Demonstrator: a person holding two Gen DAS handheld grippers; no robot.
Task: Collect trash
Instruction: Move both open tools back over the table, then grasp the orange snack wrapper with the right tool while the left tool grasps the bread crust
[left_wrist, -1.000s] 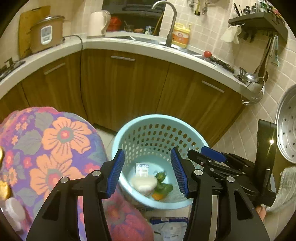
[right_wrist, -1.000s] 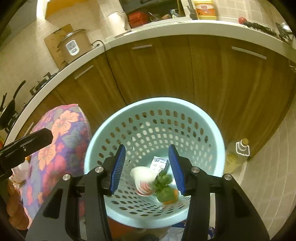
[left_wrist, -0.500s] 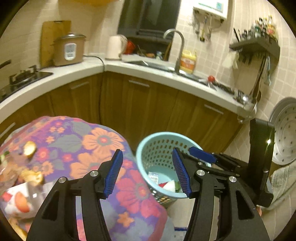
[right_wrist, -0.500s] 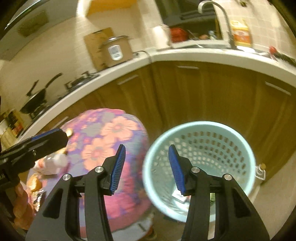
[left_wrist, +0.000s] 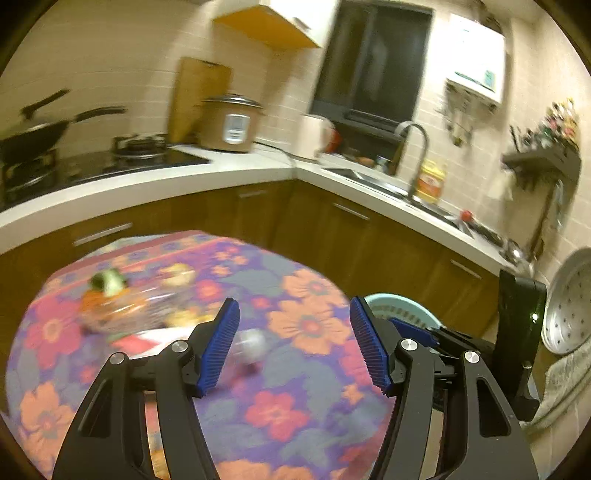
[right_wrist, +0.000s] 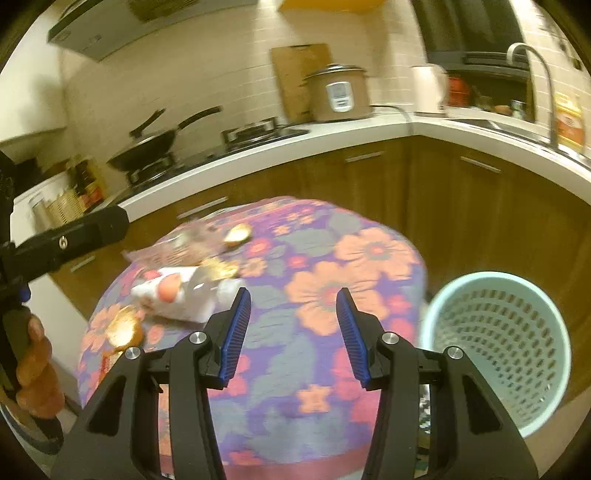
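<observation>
My left gripper (left_wrist: 293, 345) is open and empty above the flowered tablecloth (left_wrist: 295, 369). My right gripper (right_wrist: 291, 334) is open and empty above the same cloth (right_wrist: 332, 295). Trash lies on the cloth: a white and red wrapper (right_wrist: 173, 295), gold foil pieces (right_wrist: 123, 326), a clear plastic bag with scraps (left_wrist: 122, 310) and a small white ball-like item (left_wrist: 251, 345). The light blue perforated basket (right_wrist: 498, 347) stands on the floor right of the table; in the left wrist view only its rim (left_wrist: 399, 306) shows behind the right finger.
A curved white counter (right_wrist: 332, 136) with brown cabinets runs behind the table. On it are a stove with a wok (right_wrist: 147, 142), a rice cooker (right_wrist: 338, 92), a kettle (right_wrist: 428, 88) and a sink faucet (left_wrist: 413, 147). The other handle (right_wrist: 66, 236) shows at left.
Both grippers have swung up and left, from over the basket to over the table. The basket has slid to the right of both views. Both stay open.
</observation>
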